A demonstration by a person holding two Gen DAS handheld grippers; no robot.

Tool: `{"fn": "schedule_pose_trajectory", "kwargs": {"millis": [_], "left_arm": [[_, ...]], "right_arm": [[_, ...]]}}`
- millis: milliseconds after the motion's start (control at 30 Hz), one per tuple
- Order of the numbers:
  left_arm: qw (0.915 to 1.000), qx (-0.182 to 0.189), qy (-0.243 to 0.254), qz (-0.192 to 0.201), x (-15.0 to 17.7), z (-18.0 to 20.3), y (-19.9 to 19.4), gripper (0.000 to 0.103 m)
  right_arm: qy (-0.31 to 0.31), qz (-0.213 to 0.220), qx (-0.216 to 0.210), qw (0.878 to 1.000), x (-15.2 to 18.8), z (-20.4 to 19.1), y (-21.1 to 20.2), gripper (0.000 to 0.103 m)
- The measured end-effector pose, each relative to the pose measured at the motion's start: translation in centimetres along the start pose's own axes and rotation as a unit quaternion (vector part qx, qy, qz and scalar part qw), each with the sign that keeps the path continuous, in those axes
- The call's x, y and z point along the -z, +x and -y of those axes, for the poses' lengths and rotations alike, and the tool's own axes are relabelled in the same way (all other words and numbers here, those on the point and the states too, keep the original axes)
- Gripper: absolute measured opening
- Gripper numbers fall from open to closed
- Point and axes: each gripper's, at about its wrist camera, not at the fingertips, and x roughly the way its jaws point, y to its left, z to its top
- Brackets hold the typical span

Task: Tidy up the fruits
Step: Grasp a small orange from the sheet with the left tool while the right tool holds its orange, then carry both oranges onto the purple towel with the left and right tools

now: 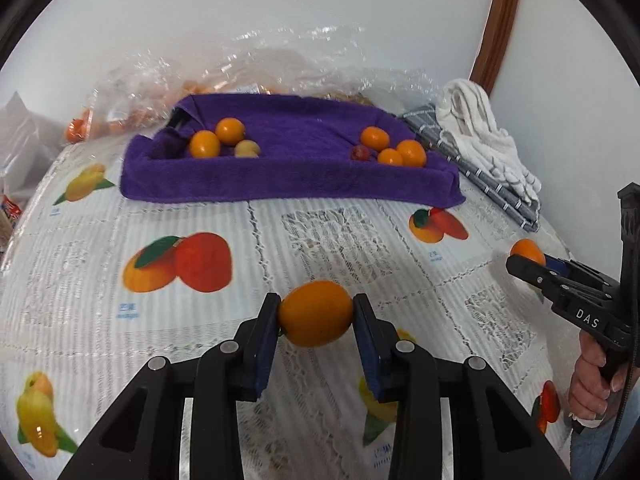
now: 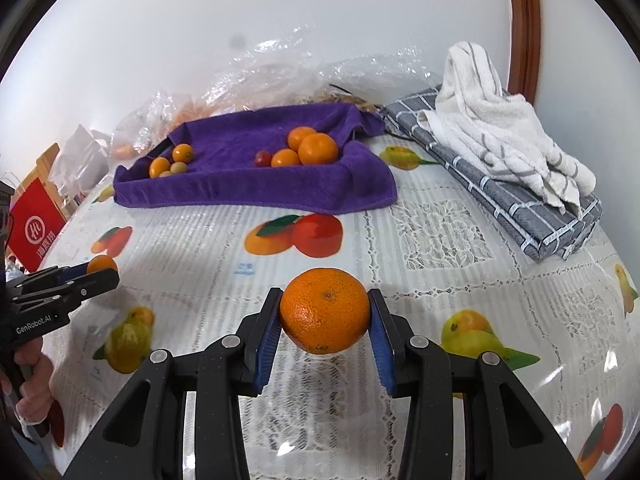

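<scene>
My left gripper (image 1: 316, 314) is shut on a smooth oval kumquat (image 1: 316, 312), held above the tablecloth; it also shows at the left of the right wrist view (image 2: 102, 266). My right gripper (image 2: 325, 312) is shut on a round mandarin (image 2: 324, 310); it appears at the right of the left wrist view (image 1: 527, 254). Ahead, a purple towel (image 1: 288, 176) lines a tray. Its left end holds kumquats and a pale fruit (image 1: 218, 140). Its right end holds mandarins and a small red fruit (image 1: 394, 148).
A fruit-print lace tablecloth (image 1: 320, 240) covers the table. A folded grey checked cloth (image 2: 508, 192) with a white striped towel (image 2: 500, 128) lies at the right. Clear plastic bags of fruit (image 1: 160, 96) lie behind the tray by the wall. A red bag (image 2: 34, 224) stands at left.
</scene>
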Motion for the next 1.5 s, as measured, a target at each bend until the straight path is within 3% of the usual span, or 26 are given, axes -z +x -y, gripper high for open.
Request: {"fn": "schedule_pose_trajectory", "kwargs": {"millis": [567,900,1200,1367,1500], "left_arm": [[0.9969,0.002,-0.049,0.062,-2.3,-2.3,-5.7,0.035],[0.9933,-0.01,-0.058,0.1,-5.8,-3.7,-7.8,0.035],[0.9913,-0.002,-0.055,0.12,-11.0,-4.2,-6.9,0.035],[0.9915,-0.033,-0.042,0.118,-13.7,-4.1,-4.5,0.035],[0.9923,-0.035,-0.041,0.112,-15.3,-4.5,-2.3,0.035]], "right_arm": [[-0.013,0.037,0.002,0.999,-3.0,-2.2,-3.8,0.041],[-0.018,0.049,-0.002,0.999,-6.0,-3.3,-3.7,0.041],[-0.01,0.065,0.0,0.998,-10.0,-3.3,-2.5,0.041],[-0.007,0.072,0.002,0.997,-12.5,-3.1,-0.6,0.041],[-0.004,0.07,0.005,0.998,-14.3,-2.8,1.8,0.041]]}}
